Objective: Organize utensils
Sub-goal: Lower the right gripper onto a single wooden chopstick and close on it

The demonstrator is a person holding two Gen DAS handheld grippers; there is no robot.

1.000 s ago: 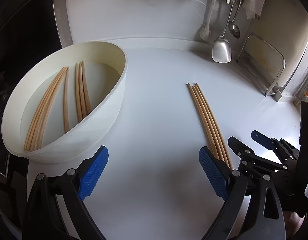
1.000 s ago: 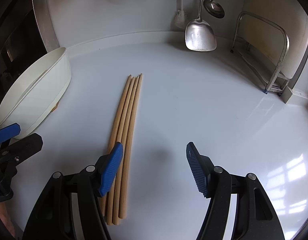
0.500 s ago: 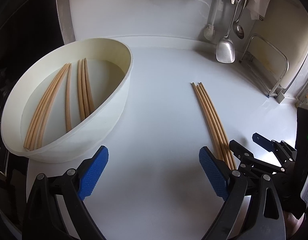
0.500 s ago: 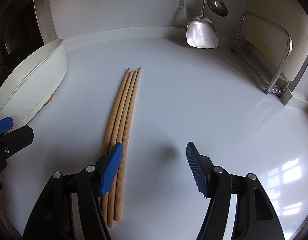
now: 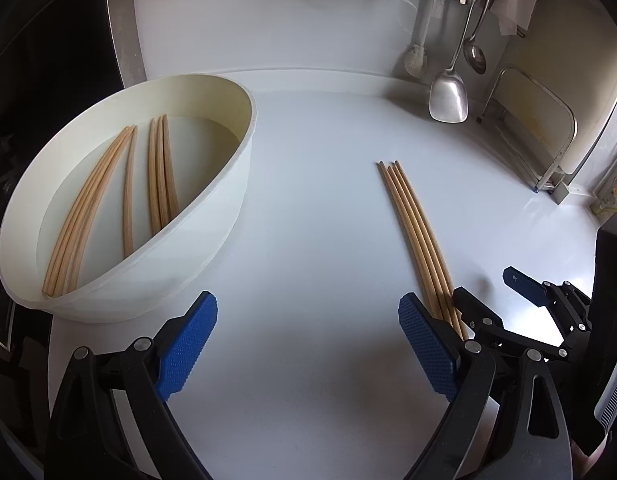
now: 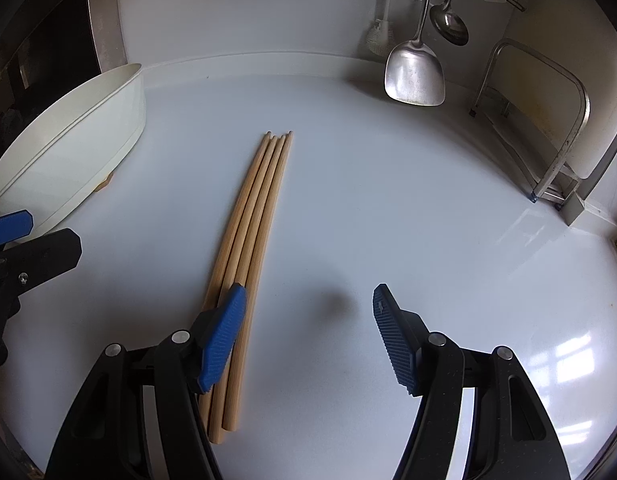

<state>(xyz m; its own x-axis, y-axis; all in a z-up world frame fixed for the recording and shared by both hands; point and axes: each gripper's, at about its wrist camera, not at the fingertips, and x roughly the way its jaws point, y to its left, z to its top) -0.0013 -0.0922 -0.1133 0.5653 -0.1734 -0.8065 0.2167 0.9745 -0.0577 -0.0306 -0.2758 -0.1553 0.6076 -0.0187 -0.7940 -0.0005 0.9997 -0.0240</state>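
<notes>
4 chopsticks (image 6: 252, 236) are laid side by side mid-table (image 6: 388, 208), long axis running toward the back edge, near ends under the right tool (image 6: 308, 320), which is spread and empty. The left tool (image 5: 308, 336), likewise unclenched, is farther off, beside the basin (image 5: 228, 208).

Four wooden chopsticks (image 6: 255, 216) lie bundled side by side, flat on the counter. Seven more (image 5: 126, 188) lie inside the white bowl (image 5: 228, 200), far left.
</notes>
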